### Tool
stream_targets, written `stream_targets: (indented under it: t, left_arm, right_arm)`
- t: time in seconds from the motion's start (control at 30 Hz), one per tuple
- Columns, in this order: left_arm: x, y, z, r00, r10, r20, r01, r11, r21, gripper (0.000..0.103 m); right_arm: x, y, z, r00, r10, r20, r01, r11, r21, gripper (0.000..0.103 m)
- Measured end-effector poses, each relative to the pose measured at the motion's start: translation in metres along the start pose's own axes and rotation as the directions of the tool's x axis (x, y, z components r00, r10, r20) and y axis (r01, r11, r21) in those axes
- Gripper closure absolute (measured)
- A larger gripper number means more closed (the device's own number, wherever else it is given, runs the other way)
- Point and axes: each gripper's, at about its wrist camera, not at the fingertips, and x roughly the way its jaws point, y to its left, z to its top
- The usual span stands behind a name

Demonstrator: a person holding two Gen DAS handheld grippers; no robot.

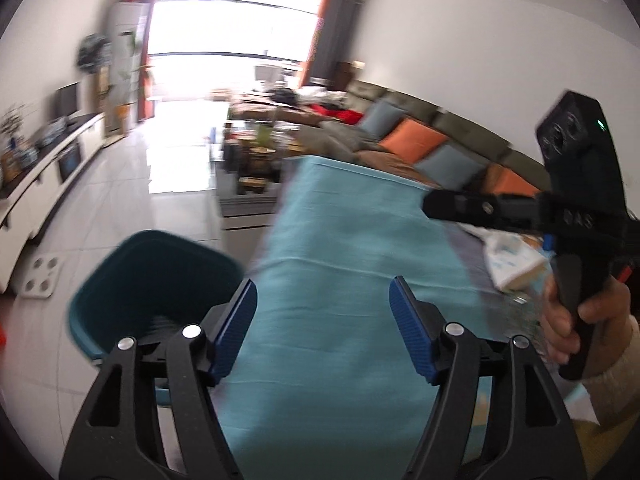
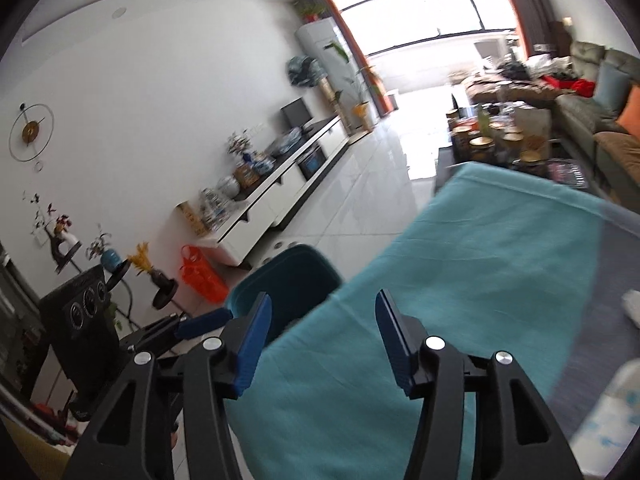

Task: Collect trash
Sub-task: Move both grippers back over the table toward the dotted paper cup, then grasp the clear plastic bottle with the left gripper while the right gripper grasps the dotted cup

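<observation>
A teal waste bin [image 1: 156,288] stands on the floor at the left edge of a table under a teal cloth [image 1: 340,280]; it also shows in the right wrist view [image 2: 288,288]. My left gripper [image 1: 323,328] is open and empty over the table's left edge, next to the bin. My right gripper [image 2: 323,340] is open and empty above the cloth; its body shows at the right of the left wrist view [image 1: 576,208]. A white and blue wrapper [image 1: 516,264] lies on the table's right side, also in the right wrist view [image 2: 612,408].
A grey mat [image 2: 600,320] covers the table's right part. A white TV cabinet [image 2: 280,204] lines the left wall. A cluttered coffee table [image 1: 256,152] and a sofa with orange and blue cushions [image 1: 412,140] stand beyond. An orange bag [image 2: 200,276] sits on the floor.
</observation>
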Motion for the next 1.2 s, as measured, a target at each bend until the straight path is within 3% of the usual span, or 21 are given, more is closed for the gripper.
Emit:
stream_targets:
  t: [0.27, 0.67, 0.77, 0.9, 1.2]
  left_arm:
    - [0.031, -0.062, -0.011, 0.983, -0.159, -0.09, 0.165, 0.984, 0.062, 0.035]
    - [0.062, -0.124, -0.02, 0.931, -0.311, -0.19, 0.336, 0.935, 0.114, 0.034]
    - [0.069, -0.137, -0.021, 0.917, -0.335, -0.215, 0.365, 0.923, 0.12, 0.031]
    - [0.081, -0.147, -0.022, 0.899, -0.355, -0.256, 0.39, 0.915, 0.101, 0.031]
    - [0.106, -0.163, -0.029, 0.877, -0.362, -0.316, 0.406, 0.91, 0.085, 0.031]
  right_arm:
    - [-0.065, -0.043, -0.024, 0.985, -0.158, 0.066, 0.155, 0.986, 0.055, 0.05]
    - [-0.136, -0.098, -0.058, 0.937, -0.329, 0.116, 0.301, 0.93, 0.21, 0.049]
    - [-0.148, -0.109, -0.066, 0.924, -0.361, 0.125, 0.324, 0.914, 0.244, 0.043]
    - [-0.156, -0.125, -0.074, 0.917, -0.381, 0.119, 0.336, 0.897, 0.287, 0.043]
    - [-0.148, -0.141, -0.092, 0.936, -0.344, 0.08, 0.301, 0.895, 0.329, 0.043]
